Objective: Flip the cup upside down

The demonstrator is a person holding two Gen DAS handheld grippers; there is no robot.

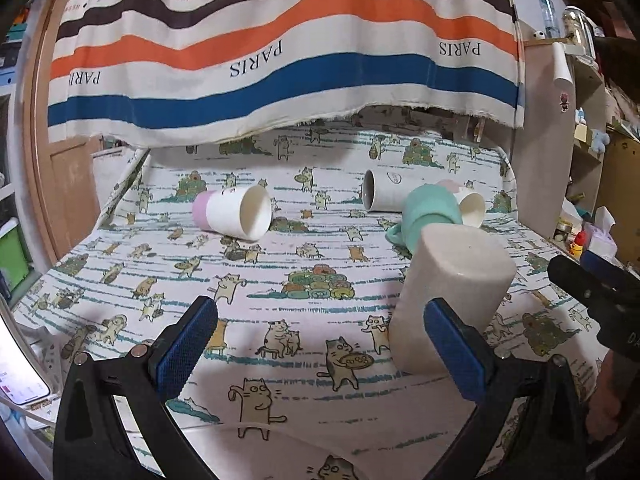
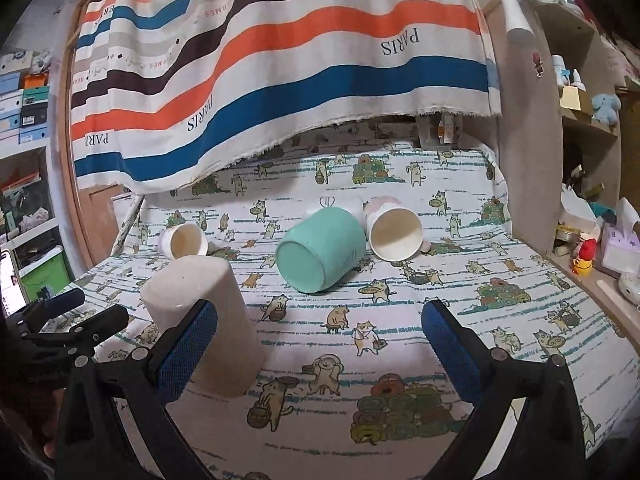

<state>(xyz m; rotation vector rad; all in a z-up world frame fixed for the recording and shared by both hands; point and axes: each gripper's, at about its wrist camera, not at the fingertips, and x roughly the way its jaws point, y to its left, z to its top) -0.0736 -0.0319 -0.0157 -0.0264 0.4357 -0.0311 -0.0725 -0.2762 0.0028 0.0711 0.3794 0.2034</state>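
A tall cream cup [image 1: 448, 292] stands upside down on the cat-print cloth [image 1: 280, 280], just behind my left gripper's right finger. It also shows in the right wrist view [image 2: 208, 320], behind my right gripper's left finger. My left gripper [image 1: 320, 344] is open and empty. My right gripper [image 2: 320, 344] is open and empty. A mint mug [image 2: 320, 250] lies on its side, base toward me. A white cup [image 2: 394, 236] lies beside it with its mouth toward me. A pink-and-white cup [image 1: 234, 214] lies on its side at the left.
Another white cup [image 1: 384, 196] lies on its side behind the mint mug [image 1: 430, 216]. A striped cloth [image 1: 280, 52] hangs across the back. Cluttered shelves [image 2: 588, 128] stand at the right, and a wooden panel [image 1: 68, 176] stands at the left.
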